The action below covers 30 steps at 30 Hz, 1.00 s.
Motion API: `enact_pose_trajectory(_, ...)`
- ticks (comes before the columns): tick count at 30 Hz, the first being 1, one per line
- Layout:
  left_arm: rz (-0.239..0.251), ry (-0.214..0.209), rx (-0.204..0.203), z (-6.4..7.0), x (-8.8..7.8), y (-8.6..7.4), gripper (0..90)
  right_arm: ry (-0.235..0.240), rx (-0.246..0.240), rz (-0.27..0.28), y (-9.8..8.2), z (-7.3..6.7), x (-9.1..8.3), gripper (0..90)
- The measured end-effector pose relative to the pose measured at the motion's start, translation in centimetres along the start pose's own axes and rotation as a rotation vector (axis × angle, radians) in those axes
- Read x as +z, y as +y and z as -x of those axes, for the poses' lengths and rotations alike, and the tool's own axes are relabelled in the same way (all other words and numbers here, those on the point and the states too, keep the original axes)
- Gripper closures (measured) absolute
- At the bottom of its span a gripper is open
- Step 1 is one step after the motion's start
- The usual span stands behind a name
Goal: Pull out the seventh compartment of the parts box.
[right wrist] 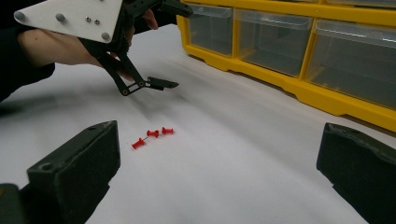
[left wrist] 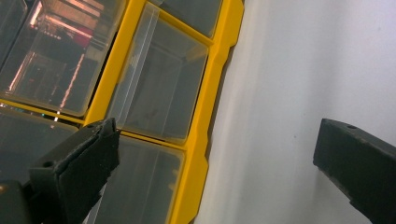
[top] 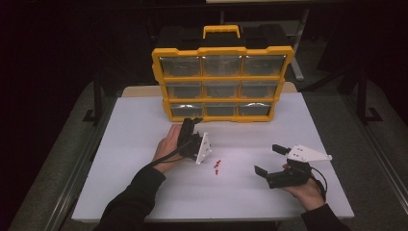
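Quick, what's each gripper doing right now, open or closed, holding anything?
Left gripper: open, holding nothing, at the yellow drawer organizer.
Right gripper: open, holding nothing, aimed toward the red pushpins.

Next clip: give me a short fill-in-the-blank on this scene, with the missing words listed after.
1. The push pins lying on the white table are ____ in colour.
2. The drawer organizer has a frame coloured ____.
3. Its front shows ____ clear drawers in all.
4. The left gripper reaches toward the organizer's ____ row of drawers, while the right gripper hangs open by the pins.

Missing words: red; yellow; nine; bottom
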State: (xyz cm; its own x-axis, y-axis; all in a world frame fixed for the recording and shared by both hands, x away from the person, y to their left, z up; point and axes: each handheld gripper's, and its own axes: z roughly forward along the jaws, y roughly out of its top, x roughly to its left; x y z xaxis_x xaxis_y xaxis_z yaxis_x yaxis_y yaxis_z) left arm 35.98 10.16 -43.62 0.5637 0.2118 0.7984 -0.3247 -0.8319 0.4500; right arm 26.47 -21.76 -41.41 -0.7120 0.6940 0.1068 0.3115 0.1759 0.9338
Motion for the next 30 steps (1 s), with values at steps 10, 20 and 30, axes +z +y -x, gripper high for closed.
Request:
enact_pose_trajectory(10,-0.018,0.022,0.064,0.33,0.1,0.05,0.0,0.0,0.0,0.0,-0.01,-0.02,0.01,0.0)
enact_pose_trajectory(20,-0.037,0.06,0.138,0.77,0.28,0.18,0.0,0.0,0.001,-0.001,-0.01,-0.02,0.01,0.0)
enact_pose_trajectory(30,-0.071,0.094,0.175,0.81,0.51,0.07,0.1,0.0,-0.003,0.002,-0.01,0.02,0.02,0.0)
